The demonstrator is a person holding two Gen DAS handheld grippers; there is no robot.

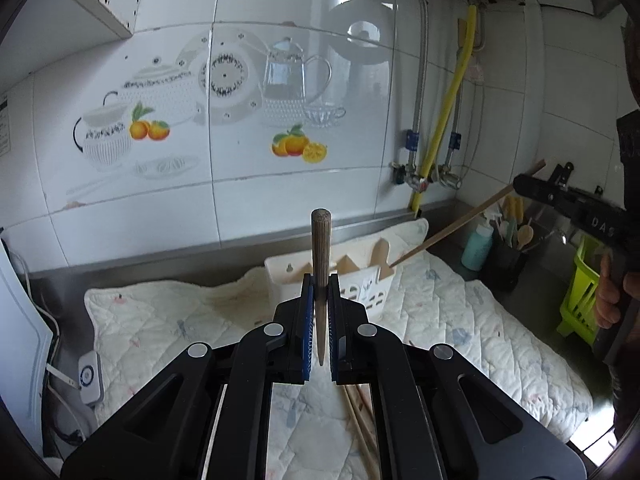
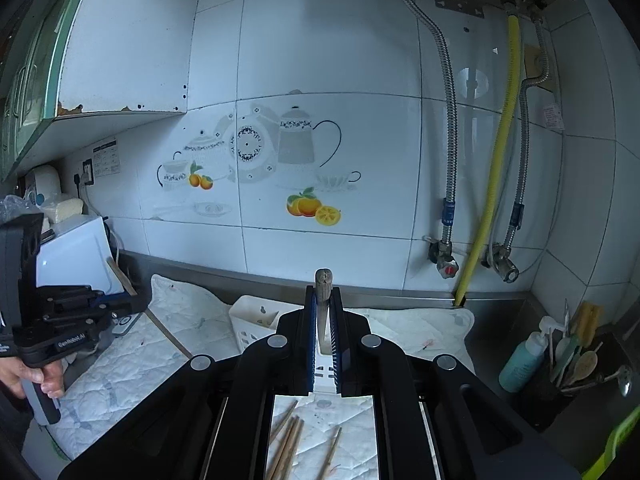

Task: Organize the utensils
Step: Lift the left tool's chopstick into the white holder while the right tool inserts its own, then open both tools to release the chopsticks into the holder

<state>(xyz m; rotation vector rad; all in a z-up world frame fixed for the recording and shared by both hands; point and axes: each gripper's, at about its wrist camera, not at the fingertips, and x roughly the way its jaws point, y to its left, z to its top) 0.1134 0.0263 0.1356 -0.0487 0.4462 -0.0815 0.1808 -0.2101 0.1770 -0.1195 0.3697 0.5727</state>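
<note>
A white plastic utensil holder [image 1: 362, 280] lies on a quilted white mat [image 1: 460, 320], with a wooden piece standing in it. My left gripper [image 1: 320, 284] is shut on a brown wooden chopstick [image 1: 320, 248] that points up, just in front of the holder. My right gripper [image 2: 323, 300] is shut on another chopstick [image 2: 323, 280]; in the left wrist view that chopstick [image 1: 460, 224] slants down with its tip at the holder's right end. The holder also shows in the right wrist view [image 2: 256, 320]. Several loose chopsticks [image 2: 288, 440] lie on the mat below my right gripper.
A black cup of spoons and utensils [image 2: 560, 376] and a teal bottle [image 2: 522, 360] stand in the right corner. A lime green rack [image 1: 580, 284] is at the right. A white appliance [image 2: 76, 256] stands at the left. Pipes and valves [image 2: 448, 264] run down the tiled wall.
</note>
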